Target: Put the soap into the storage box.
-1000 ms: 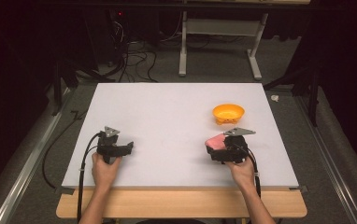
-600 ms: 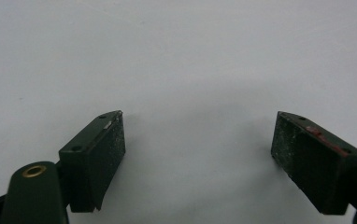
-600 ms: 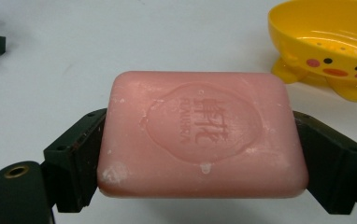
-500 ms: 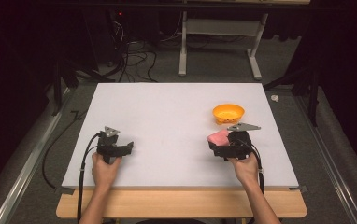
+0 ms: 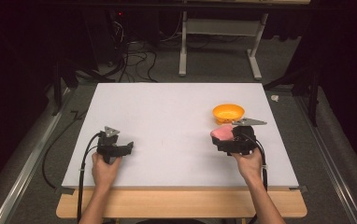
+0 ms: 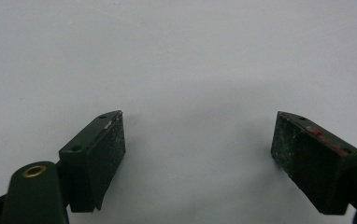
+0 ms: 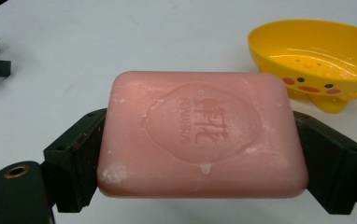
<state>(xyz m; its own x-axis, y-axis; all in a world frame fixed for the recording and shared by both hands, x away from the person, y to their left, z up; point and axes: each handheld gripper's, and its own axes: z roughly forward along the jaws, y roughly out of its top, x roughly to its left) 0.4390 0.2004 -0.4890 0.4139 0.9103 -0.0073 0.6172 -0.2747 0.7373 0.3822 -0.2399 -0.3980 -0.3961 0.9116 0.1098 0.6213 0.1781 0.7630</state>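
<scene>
A white board (image 5: 167, 107) lies on a wooden table (image 5: 181, 204) whose edge shows along the near side. Around it is grey floor (image 5: 214, 70). Beyond the board's far left corner lies a tangle of black cables (image 5: 130, 60), and beside them stand the white legs (image 5: 182, 51) of a desk. A small white scrap (image 5: 274, 98) lies on the floor just off the far right corner. Metal rails (image 5: 22, 172) run along both sides.
</scene>
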